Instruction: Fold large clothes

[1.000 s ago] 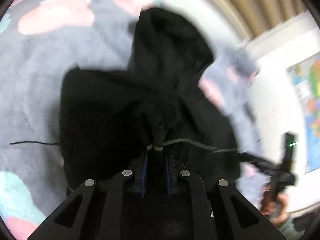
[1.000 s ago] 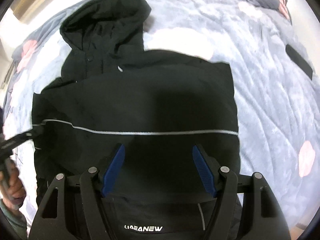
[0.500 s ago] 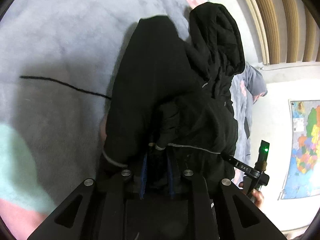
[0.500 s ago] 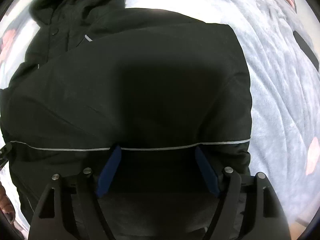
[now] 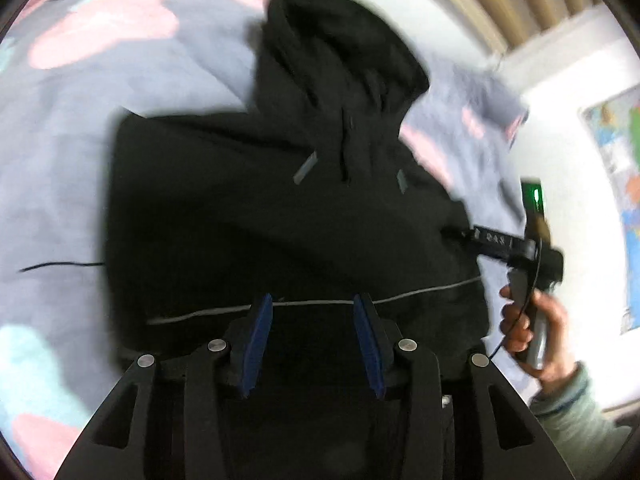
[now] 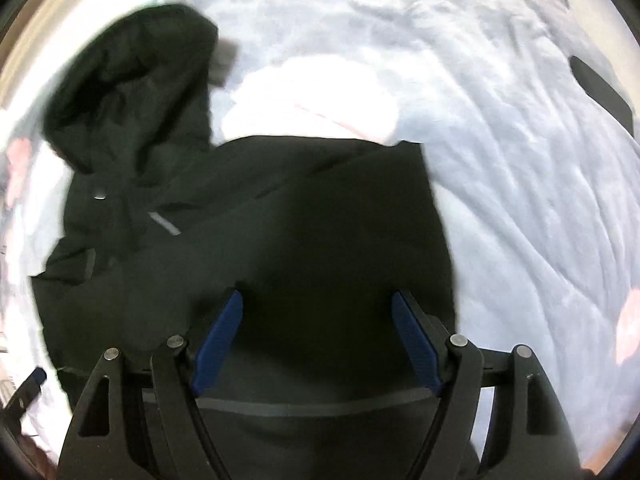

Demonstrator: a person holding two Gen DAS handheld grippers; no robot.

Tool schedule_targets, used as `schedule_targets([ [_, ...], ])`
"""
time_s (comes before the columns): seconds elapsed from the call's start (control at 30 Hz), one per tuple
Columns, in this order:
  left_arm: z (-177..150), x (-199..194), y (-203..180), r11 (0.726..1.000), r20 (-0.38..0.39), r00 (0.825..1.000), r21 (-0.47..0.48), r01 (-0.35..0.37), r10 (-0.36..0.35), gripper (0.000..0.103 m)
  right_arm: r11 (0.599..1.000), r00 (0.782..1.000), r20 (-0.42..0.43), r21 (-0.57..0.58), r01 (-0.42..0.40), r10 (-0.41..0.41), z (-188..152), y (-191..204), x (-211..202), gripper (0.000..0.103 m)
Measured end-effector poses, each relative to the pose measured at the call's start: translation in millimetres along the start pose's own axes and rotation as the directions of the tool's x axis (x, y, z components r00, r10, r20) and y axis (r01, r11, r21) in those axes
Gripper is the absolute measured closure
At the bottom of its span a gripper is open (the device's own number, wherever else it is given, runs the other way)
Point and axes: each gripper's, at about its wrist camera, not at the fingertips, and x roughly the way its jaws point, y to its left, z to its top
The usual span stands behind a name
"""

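Left wrist view has the black hooded jacket (image 5: 280, 216) lying flat on the grey blanket (image 5: 72, 152), hood pointing away. Left gripper (image 5: 312, 304) is spread open over the hem's grey stripe, nothing in it. Right gripper (image 6: 318, 304) hangs over the jacket (image 6: 320, 220) too, blue pads (image 6: 416, 344) wide apart, gripping nothing. Blanket (image 6: 520, 200) shows alongside.

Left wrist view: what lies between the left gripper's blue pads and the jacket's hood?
Only the black jacket itself: its folded body, crossed by a thin grey stripe, runs from the left gripper to the hood.
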Motion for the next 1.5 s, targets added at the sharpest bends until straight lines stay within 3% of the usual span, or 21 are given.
schedule_targets([
  [0.07, 2, 35, 5, 0.994, -0.067, 0.992, -0.007, -0.111, 0.111, 0.062, 0.996, 0.995, -0.064, -0.043, 0.078, -0.08, 1, 10, 31, 0.023],
  [0.13, 3, 52, 16, 0.993, -0.076, 0.991, -0.035, -0.111, 0.108, 0.065, 0.992, 0.993, -0.052, -0.061, 0.107, -0.111, 0, 15, 44, 0.018],
  [0.27, 4, 41, 18, 0.994, -0.079, 0.992, -0.042, -0.098, 0.095, 0.065, 0.994, 0.995, -0.058, -0.071, 0.078, -0.082, 2, 11, 42, 0.015],
  [0.4, -5, 3, 5, 0.997, -0.036, 0.997, 0.013, -0.073, 0.073, 0.065, 0.996, 1.0, -0.023, -0.086, 0.018, -0.02, -15, 7, -3, 0.019],
  [0.47, -12, -15, 4, 0.999, -0.009, 0.999, 0.032, -0.043, 0.043, 0.062, 0.993, 0.999, 0.042, -0.112, -0.025, 0.029, -37, 6, -40, 0.019],
  [0.57, -22, -23, 9, 0.996, 0.005, 0.996, 0.028, -0.084, 0.084, 0.059, 0.994, 0.997, 0.076, -0.11, -0.024, 0.032, -70, 3, -62, 0.019],
  [0.63, -27, -10, 19, 0.993, -0.021, 0.993, -0.012, -0.115, 0.115, 0.059, 0.995, 0.998, 0.057, -0.099, 0.011, -0.005, -86, 1, -54, 0.019],
  [0.73, -33, 22, 43, 0.988, -0.096, 0.991, -0.117, -0.104, 0.093, 0.06, 0.994, 0.996, -0.024, -0.076, 0.079, -0.081, -107, -1, -17, 0.018],
  [0.8, -30, 33, 40, 0.986, -0.106, 0.988, -0.112, -0.125, 0.113, 0.06, 0.995, 0.996, -0.028, -0.06, 0.084, -0.086, -110, -3, -4, 0.011],
  [0.93, -27, 17, 21, 0.985, -0.092, 0.982, -0.033, -0.167, 0.163, 0.06, 0.999, 0.995, -0.087, -0.014, 0.047, -0.048, -95, -5, -3, 0.01],
  [1.1, -3, -20, -6, 0.991, 0.023, 0.993, 0.06, -0.117, 0.116, 0.06, 1.0, 0.998, -0.068, -0.027, -0.009, 0.007, -73, -3, -40, 0.018],
  [1.27, 63, -32, -12, 0.992, 0.145, 0.985, 0.06, -0.108, 0.098, 0.059, 0.995, 0.993, 0.117, -0.099, -0.016, 0.027, -21, 29, -77, 0.018],
  [1.4, 125, -21, -14, 0.985, 0.216, 0.965, 0.046, -0.165, 0.152, 0.059, 0.99, 0.984, 0.165, -0.132, -0.049, 0.071, 40, 55, -56, 0.019],
  [1.5, 176, -12, -6, 0.991, 0.261, 0.956, -0.012, -0.133, 0.132, 0.059, 0.982, 0.966, 0.227, -0.173, -0.082, 0.12, 79, 85, -55, 0.019],
])
